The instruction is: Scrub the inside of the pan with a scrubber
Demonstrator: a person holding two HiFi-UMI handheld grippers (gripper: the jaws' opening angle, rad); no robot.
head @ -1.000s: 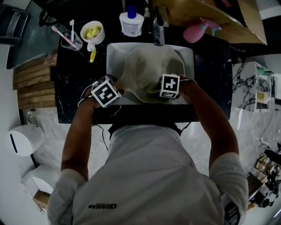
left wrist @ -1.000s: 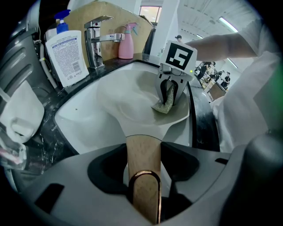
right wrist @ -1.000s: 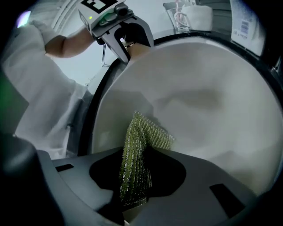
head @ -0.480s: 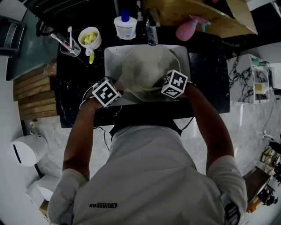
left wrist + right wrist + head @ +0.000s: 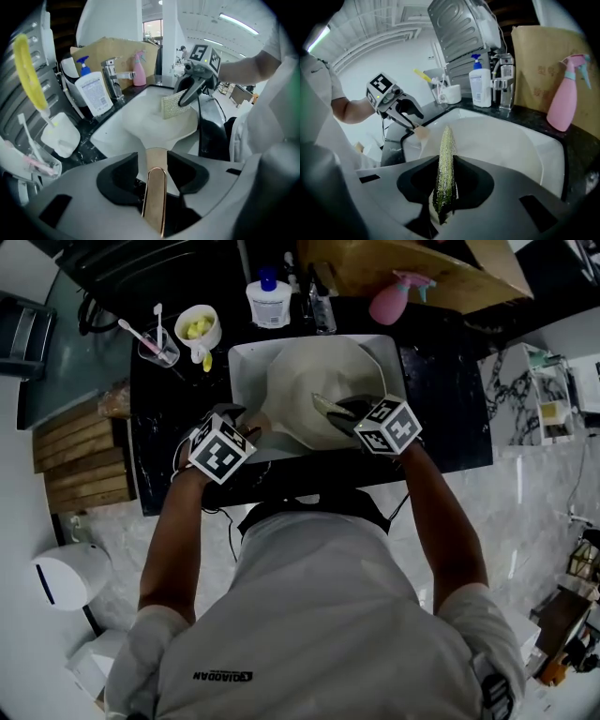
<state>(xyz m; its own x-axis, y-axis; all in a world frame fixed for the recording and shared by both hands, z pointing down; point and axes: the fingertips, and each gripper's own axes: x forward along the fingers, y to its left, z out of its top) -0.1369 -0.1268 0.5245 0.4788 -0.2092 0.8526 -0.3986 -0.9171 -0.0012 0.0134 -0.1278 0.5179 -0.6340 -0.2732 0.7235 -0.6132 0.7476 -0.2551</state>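
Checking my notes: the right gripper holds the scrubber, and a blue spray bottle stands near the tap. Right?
The spray bottle is pink, not blue; the right gripper view shows it. The right gripper does hold the scrubber.

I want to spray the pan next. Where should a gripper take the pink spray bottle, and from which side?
I'd take the pink spray bottle by its narrow neck just under the trigger head, coming in level from the sink side. It stands upright, the cardboard blocks the back, and the body flares wide below.
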